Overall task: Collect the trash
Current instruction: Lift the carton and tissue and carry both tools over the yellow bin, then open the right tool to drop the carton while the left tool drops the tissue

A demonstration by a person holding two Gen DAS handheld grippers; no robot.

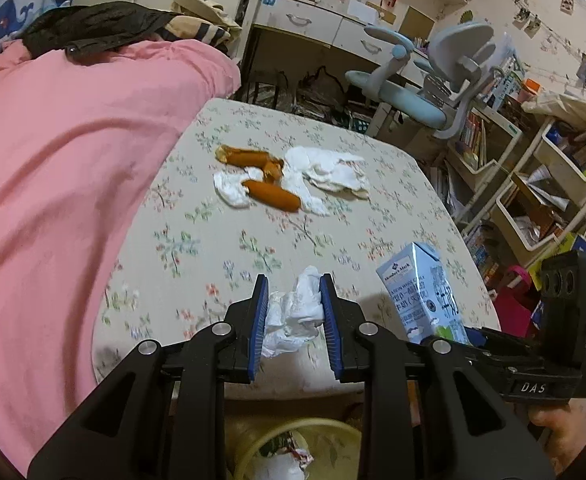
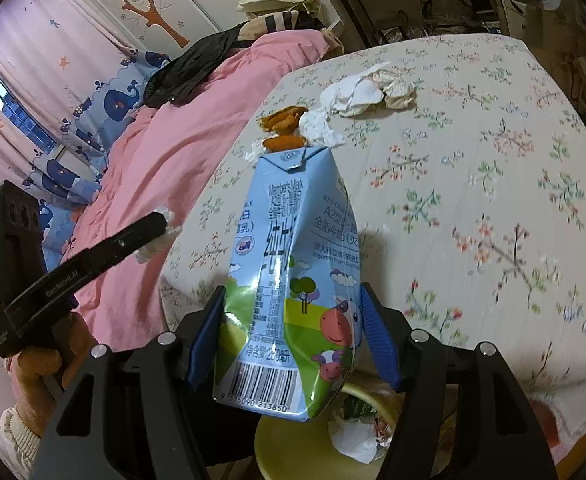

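Your left gripper [image 1: 294, 312] pinches a soft, feather-light crumpled white tissue [image 1: 293, 314]; your right gripper [image 2: 293, 332] clamps the dented, crushable blue milk carton [image 2: 293, 272] low, both above the yellow bin [image 2: 269, 440].

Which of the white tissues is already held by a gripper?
The crumpled tissue between the left gripper's blue pads; the other tissues lie on the table beside the orange peels.
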